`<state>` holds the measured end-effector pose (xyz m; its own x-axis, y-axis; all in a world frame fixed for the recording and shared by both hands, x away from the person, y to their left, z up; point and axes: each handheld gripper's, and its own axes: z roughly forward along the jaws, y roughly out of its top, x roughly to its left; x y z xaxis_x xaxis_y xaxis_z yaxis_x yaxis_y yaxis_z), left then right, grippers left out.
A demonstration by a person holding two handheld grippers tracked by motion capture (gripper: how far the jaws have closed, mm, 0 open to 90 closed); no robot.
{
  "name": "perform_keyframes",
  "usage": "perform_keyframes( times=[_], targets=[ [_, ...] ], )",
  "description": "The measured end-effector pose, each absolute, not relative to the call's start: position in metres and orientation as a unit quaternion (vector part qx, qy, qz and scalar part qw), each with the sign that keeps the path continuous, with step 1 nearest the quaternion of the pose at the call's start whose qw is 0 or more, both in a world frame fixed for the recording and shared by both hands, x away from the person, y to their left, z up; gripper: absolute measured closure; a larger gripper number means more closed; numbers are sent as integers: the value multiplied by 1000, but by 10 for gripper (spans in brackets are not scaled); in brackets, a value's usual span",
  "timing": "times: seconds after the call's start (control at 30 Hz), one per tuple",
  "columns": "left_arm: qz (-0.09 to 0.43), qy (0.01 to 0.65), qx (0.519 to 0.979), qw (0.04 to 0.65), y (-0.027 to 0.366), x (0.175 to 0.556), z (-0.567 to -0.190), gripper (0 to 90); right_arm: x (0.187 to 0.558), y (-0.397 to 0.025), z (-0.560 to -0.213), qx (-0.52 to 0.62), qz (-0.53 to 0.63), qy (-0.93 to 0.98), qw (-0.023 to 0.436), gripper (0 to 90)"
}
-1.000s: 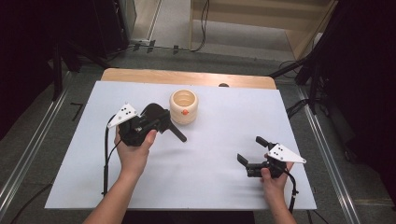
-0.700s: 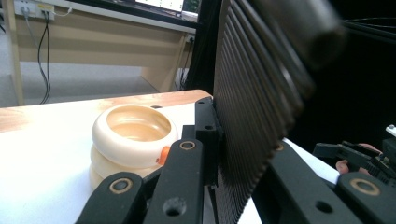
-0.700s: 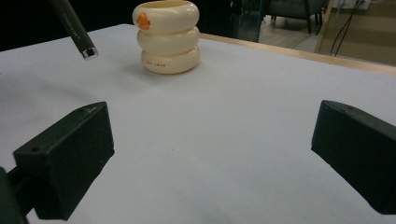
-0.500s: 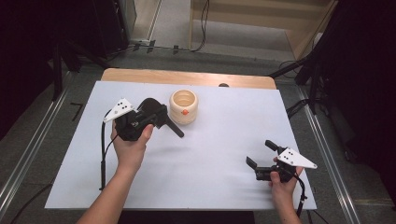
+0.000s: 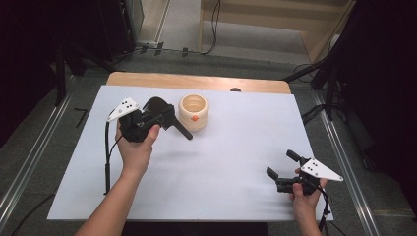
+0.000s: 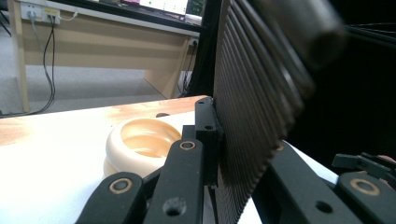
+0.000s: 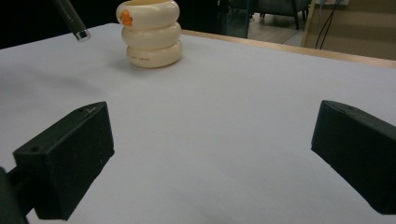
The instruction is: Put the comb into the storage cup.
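Observation:
A cream cup [image 5: 193, 112] shaped like three stacked rings, with an orange spot, stands upright at the far middle of the white table sheet [image 5: 231, 147]. My left gripper [image 5: 160, 118] is just left of the cup, shut on a black ribbed paddle-like object [image 5: 156, 109] whose handle [image 5: 183, 132] points toward the near right. In the left gripper view the ribbed face [image 6: 252, 93] stands between the jaws, with the cup [image 6: 140, 144] behind it. My right gripper [image 5: 281, 163] is open near the front right corner. The right gripper view has its empty jaws wide apart [image 7: 210, 149], with the cup [image 7: 150, 32] far ahead.
A strip of wooden tabletop [image 5: 196, 81] shows beyond the sheet's far edge. Metal rails run along both sides of the table, and cables lie on the floor behind. The left gripper's cable [image 5: 106, 157] trails down the sheet's left side.
The right gripper has drawn back toward the near right corner, still open. The left gripper has shifted slightly left and farther away with the black object.

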<state>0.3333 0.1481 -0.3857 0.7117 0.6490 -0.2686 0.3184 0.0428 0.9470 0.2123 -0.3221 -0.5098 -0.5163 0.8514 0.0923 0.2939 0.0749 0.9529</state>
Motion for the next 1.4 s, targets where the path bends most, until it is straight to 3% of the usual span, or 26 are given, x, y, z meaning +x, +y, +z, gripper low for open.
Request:
perform_keyframes(
  times=[0.77,1.4],
  targets=[
    [142,359,673,632,150,355,-367,847,201,-348,-512,431,528,679,273,0],
    [149,357,669,635,148,371,-355,847,203,-344,-515,425,523,690,264,0]
  ],
)
